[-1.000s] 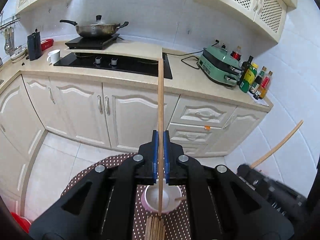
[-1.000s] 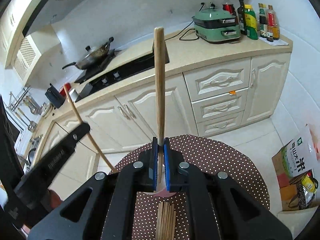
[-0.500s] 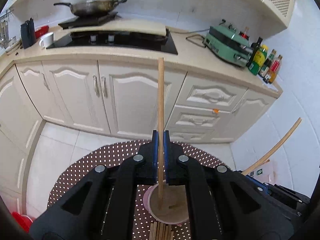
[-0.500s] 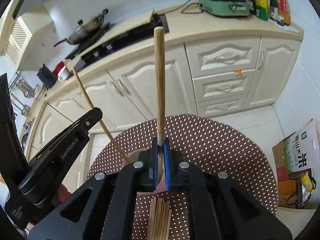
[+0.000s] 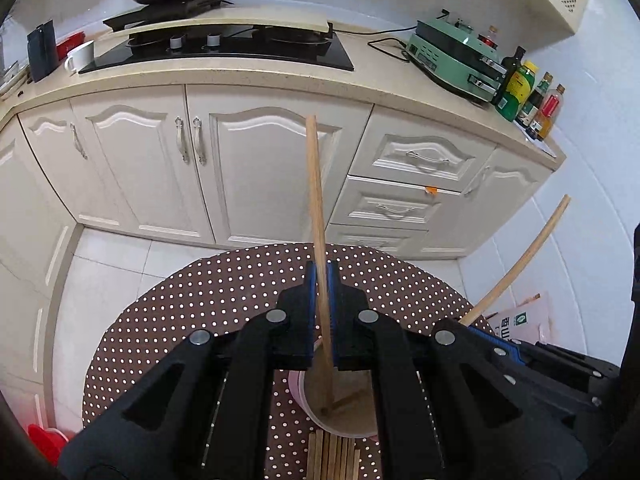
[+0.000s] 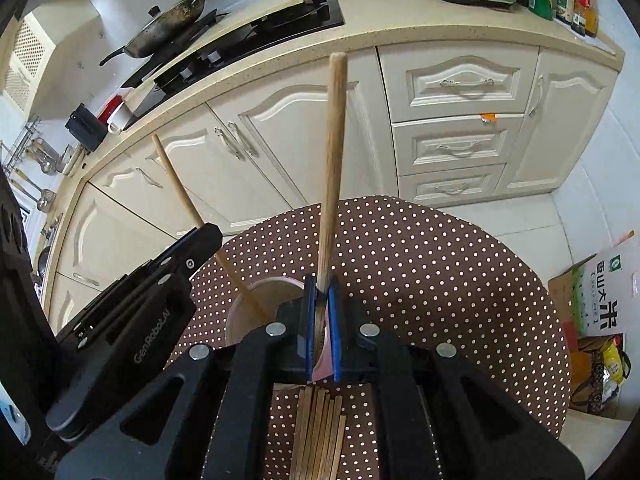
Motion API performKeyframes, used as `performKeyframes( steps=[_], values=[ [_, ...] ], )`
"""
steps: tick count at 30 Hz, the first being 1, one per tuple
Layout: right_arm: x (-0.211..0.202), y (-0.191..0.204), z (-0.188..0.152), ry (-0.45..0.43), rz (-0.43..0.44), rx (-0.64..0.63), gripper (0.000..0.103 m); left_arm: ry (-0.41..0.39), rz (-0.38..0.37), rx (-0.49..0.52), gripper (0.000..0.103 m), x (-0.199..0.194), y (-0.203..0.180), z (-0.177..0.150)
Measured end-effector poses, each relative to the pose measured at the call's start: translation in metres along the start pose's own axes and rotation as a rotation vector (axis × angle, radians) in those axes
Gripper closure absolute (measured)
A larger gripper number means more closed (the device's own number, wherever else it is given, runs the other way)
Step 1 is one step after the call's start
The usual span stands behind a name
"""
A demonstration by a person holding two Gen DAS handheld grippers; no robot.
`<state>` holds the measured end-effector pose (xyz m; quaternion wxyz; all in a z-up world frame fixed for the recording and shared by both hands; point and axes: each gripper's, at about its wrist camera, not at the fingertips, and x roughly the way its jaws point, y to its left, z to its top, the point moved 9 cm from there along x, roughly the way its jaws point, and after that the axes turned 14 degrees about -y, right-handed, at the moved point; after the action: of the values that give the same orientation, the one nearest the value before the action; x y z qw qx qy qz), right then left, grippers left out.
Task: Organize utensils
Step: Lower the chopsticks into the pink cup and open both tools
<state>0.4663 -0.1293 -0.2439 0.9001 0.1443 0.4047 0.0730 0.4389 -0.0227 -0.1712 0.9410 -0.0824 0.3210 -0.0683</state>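
Your left gripper [image 5: 322,312] is clamped on a long wooden chopstick [image 5: 318,240], its lower tip inside the pink round cup [image 5: 340,428] on the brown polka-dot table [image 5: 200,312]. Your right gripper [image 6: 320,320] grasps another wooden chopstick [image 6: 332,168] over that cup, beside a bundle of loose wooden chopsticks [image 6: 320,432].

Brown white-dotted tablecloth [image 5: 208,304], pink cup [image 5: 298,394], tan chopsticks [image 6: 320,428], cream cabinets [image 5: 256,176]
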Motion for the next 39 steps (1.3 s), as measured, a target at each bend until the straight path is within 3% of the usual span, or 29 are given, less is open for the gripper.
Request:
performKeyframes(
  steps=[10, 14, 16, 17, 21, 27, 37, 39],
  values=[
    [-0.006, -0.007, -0.016, 0.051, 0.008, 0.042, 0.092, 0.026, 0.041, 0.11, 0.093, -0.01, -0.001, -0.013],
    [-0.014, -0.011, -0.022, 0.05, -0.002, 0.042, 0.07, 0.054, 0.043, 0.101, 0.091, -0.015, 0.005, -0.02],
    [-0.019, -0.015, -0.025, 0.045, -0.006, 0.044, 0.064, 0.052, 0.049, 0.103, 0.089, -0.02, 0.008, -0.022],
    [-0.021, -0.017, -0.026, 0.044, -0.009, 0.047, 0.062, 0.053, 0.051, 0.105, 0.087, -0.022, 0.008, -0.023],
    [-0.03, -0.025, -0.031, 0.041, -0.022, 0.063, 0.055, 0.033, 0.054, 0.109, 0.053, -0.033, 0.008, -0.025],
    [-0.045, -0.032, -0.036, 0.034, -0.037, 0.073, 0.045, 0.039, 0.072, 0.121, 0.053, -0.047, 0.012, -0.033],
    [-0.072, -0.033, -0.048, 0.023, -0.042, 0.071, 0.042, 0.037, 0.085, 0.139, 0.052, -0.077, 0.011, -0.05],
    [-0.078, -0.033, -0.053, 0.025, -0.045, 0.064, 0.036, 0.034, 0.089, 0.144, 0.053, -0.083, 0.01, -0.053]
  ],
)
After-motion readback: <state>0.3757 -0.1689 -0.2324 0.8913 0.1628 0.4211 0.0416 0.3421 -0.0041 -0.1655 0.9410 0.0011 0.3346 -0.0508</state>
